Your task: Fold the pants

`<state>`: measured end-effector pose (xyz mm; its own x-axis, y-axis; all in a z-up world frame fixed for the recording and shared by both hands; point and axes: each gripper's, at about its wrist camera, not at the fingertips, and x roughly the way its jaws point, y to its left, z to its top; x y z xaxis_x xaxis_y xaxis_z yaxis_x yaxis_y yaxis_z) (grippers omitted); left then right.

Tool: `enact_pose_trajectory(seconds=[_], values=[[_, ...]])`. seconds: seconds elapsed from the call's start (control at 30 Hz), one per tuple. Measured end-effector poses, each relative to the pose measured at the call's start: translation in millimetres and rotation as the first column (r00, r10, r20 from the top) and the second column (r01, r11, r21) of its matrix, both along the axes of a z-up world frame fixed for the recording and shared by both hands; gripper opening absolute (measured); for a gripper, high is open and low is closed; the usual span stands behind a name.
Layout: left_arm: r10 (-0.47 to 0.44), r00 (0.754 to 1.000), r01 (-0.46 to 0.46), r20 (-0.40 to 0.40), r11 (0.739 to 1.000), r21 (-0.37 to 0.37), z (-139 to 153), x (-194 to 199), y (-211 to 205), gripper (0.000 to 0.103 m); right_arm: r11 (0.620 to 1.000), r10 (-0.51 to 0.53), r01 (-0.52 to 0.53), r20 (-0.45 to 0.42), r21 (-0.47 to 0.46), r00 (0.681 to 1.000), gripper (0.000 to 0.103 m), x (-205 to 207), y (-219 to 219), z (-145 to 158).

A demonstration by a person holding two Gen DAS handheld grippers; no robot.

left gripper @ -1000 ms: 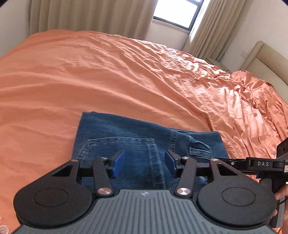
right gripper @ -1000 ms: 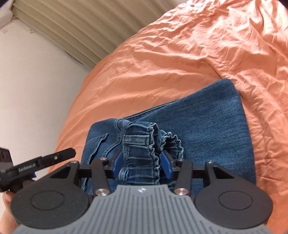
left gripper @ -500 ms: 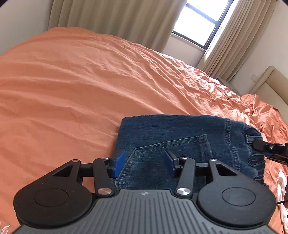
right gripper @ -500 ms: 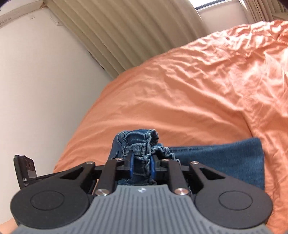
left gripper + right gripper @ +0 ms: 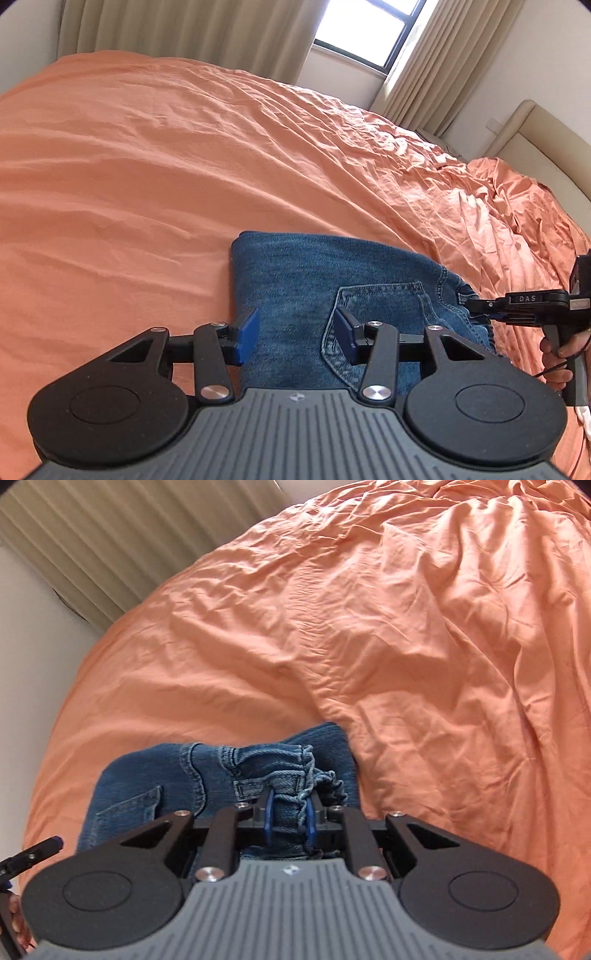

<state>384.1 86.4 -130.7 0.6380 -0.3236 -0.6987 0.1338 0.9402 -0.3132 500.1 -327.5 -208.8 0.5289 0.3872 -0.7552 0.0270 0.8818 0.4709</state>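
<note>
My right hand-held gripper [image 5: 290, 814] pinches the jeans [image 5: 314, 280] waistband [image 5: 273, 764]; my left hand-held gripper [image 5: 293, 336] hovers spread over the opposite, folded end.

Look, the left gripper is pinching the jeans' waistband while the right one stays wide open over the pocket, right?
Swap the sides. In the right wrist view, the right gripper is shut on the jeans at the waistband. In the left wrist view, the left gripper is wide open over the pocket.
</note>
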Motion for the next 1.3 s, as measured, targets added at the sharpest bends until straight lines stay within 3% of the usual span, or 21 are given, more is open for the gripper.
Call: enact_pose_trajectory(seconds=[0.17, 0.3, 0.37, 0.43, 0.6, 0.63, 0.7, 0.77, 0.87, 0.9, 0.93, 1.03, 1.1, 1.13, 1.23, 1.3], values=[[-0.043, 0.999, 0.044, -0.027, 0.998, 0.042, 2.6, -17.0, 0.3, 0.054, 1.0, -0.002, 0.002, 0.016, -0.003, 1.0, 0.02, -4.3, 2.1, 11.9], [-0.103, 0.994, 0.105, -0.027, 0.989, 0.103, 10.0, -44.1, -1.9, 0.057, 0.999, 0.008, -0.004, 0.094, -0.039, 0.996, 0.025, -41.5, -4.5, 40.9], [-0.144, 0.989, 0.147, -0.034, 0.979, 0.141, 11.2, -58.9, -5.7, 0.061, 0.999, 0.008, -0.004, 0.104, -0.032, 0.995, 0.035, -64.9, -8.9, 47.8], [-0.181, 0.982, 0.187, -0.046, 0.968, 0.166, 11.1, -73.8, -9.5, 0.066, 0.999, -0.027, 0.03, 0.09, -0.024, 0.996, 0.045, -87.4, -15.1, 46.0], [-0.256, 0.963, 0.269, -0.084, 0.929, 0.256, 5.6, -108.3, -21.9, 0.074, 0.978, -0.151, 0.154, -0.029, 0.139, 0.988, 0.048, -120.9, -36.8, 12.8], [-0.265, 0.959, 0.282, -0.098, 0.919, 0.276, 1.8, -113.8, -24.6, 0.075, 0.969, -0.159, 0.166, -0.055, 0.185, 0.986, 0.047, -122.5, -37.8, 5.4], [-0.268, 0.956, 0.292, -0.116, 0.896, 0.336, -7.2, -121.3, -30.5, 0.075, 0.951, -0.175, 0.184, -0.059, 0.246, 0.983, 0.026, -127.2, -38.4, 0.5], [-0.257, 0.959, 0.284, -0.122, 0.875, 0.392, -16.1, -124.4, -35.7, 0.073, 0.955, -0.193, 0.191, -0.01, 0.226, 0.981, 0.005, -133.0, -36.2, 11.5], [-0.215, 0.967, 0.255, -0.139, 0.845, 0.47, -25.4, -121.7, -42.2, 0.059, 0.958, -0.204, 0.185, 0.066, 0.219, 0.977, 0.002, -143.7, -36.5, 30.3], [-0.215, 0.966, 0.26, -0.147, 0.829, 0.496, -27.8, -121.7, -43.8, 0.04, 0.962, -0.205, 0.19, 0.062, 0.194, 0.977, 0.001, -145.2, -35.2, 31.6], [-0.23, 0.961, 0.277, -0.155, 0.818, 0.504, -28.9, -122.3, -44.8, 0.028, 0.966, -0.206, 0.196, 0.043, 0.17, 0.978, 0.001, -145.5, -34.2, 29.3], [-0.27, 0.948, 0.317, -0.168, 0.774, 0.548, -31.1, -127.4, -47.3, 0.021, 0.983, -0.18, 0.179, 0.02, 0.038, 0.983, 0.0, -142.6, -24.6, 12.6], [-0.269, 0.943, 0.334, -0.198, 0.758, 0.56, -37.4, -126.1, -45.8, 0.019, 0.985, -0.175, 0.175, -0.008, 0.006, 0.985, 0.0, -140.8, -19.5, -2.4], [-0.258, 0.94, 0.341, -0.225, 0.76, 0.553, -42.9, -124.4, -42.9, 0.018, 0.984, -0.177, 0.177, -0.017, -0.004, 0.984, 0.0, -140.3, -18.5, -8.9], [-0.208, 0.945, 0.311, -0.252, 0.808, 0.5, -54.1, -123.4, -32.7, 0.017, 0.983, -0.181, 0.181, -0.032, -0.016, 0.983, 0.0, -138.1, -17.5, -18.3], [-0.193, 0.946, 0.3, -0.259, 0.821, 0.486, -54.9, -122.3, -31.0, 0.017, 0.985, -0.166, 0.164, -0.032, -0.044, 0.986, 0.0, -135.9, -14.6, -17.1]])
